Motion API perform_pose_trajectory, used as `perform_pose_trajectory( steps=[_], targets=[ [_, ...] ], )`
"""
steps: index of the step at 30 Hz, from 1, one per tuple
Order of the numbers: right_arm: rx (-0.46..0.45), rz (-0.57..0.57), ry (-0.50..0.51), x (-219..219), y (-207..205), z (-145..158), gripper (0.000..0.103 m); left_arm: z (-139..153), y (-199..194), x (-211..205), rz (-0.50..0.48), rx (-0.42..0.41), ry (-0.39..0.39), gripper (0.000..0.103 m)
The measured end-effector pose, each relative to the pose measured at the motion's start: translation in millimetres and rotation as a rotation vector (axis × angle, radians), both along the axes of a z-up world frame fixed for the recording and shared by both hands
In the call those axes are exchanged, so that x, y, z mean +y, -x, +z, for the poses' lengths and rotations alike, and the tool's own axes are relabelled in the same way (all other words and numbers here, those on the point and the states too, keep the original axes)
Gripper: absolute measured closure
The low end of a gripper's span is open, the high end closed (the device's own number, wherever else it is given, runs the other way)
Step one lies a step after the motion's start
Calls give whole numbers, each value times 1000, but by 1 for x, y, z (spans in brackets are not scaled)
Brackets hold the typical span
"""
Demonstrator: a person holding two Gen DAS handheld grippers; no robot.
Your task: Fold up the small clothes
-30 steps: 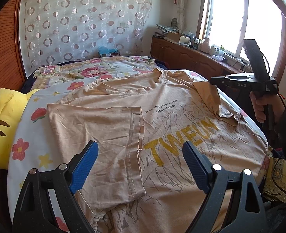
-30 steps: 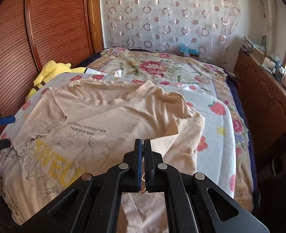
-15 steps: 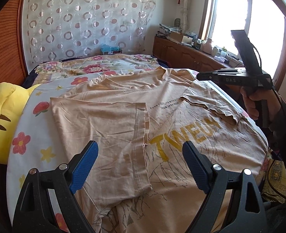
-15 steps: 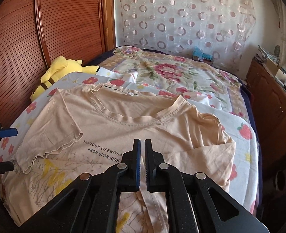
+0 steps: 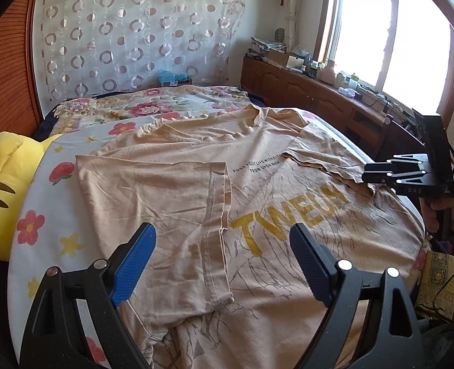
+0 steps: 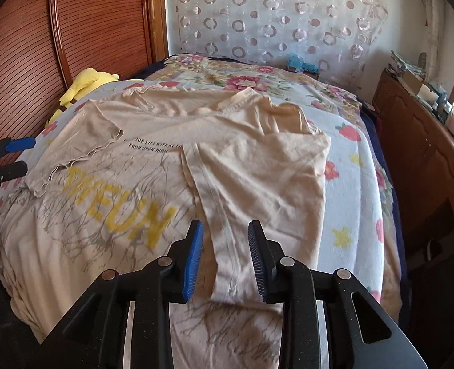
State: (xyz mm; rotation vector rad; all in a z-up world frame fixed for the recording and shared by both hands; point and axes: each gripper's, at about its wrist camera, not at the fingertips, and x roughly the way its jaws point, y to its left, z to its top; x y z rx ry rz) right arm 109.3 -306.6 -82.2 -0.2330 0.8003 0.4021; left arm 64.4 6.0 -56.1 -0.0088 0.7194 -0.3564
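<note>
While both tools gape empty, the T-shirt [image 5: 288, 184] lies lengthwise, collar toward the curtain [image 5: 134, 37].

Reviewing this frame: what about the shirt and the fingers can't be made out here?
- Shirt hem: both views, cut off by the bottom edge and the gripper bodies.
- Small print line: right view, its start under the folded sleeve.
- Right gripper: left view, fingers edge-on, gap unreadable.

A home bedroom. A bed [image 5: 73, 246] with a floral sheet fills the near view, a yellow plush toy [image 5: 2, 184] at its left edge. Far off hang a circle-patterned curtain [image 5: 134, 37] and, right, a cluttered wooden sideboard [image 5: 303, 89] under a window [image 5: 390, 30].
</note>
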Motion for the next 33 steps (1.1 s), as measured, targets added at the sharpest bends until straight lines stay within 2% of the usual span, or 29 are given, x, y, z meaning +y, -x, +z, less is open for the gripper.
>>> perform_pose_trajectory(
  steps=[6,14,17,19,20,25,33],
  targets=[
    [28,11,6,-4,24,-12,72,-2,-1,0,7,9,0,14],
    [27,3,53,-5,26,-22,73,-4,-3,1,11,13,1,14],
    [10,7,82,-2,26,-25,83,-5,-3,2,14,15,1,14],
    [1,4,88,-4,28,-26,96,-6,-4,4,17,16,3,14],
    [-2,3,81,-6,28,-26,98,-6,-4,4,19,17,3,14],
    [-3,35,20,-14,39,-18,99,-5,-3,7,24,10,5,14],
    [-1,27,-5,-18,43,-16,98,1,-15,22,61,-4,-2,14]
  ],
)
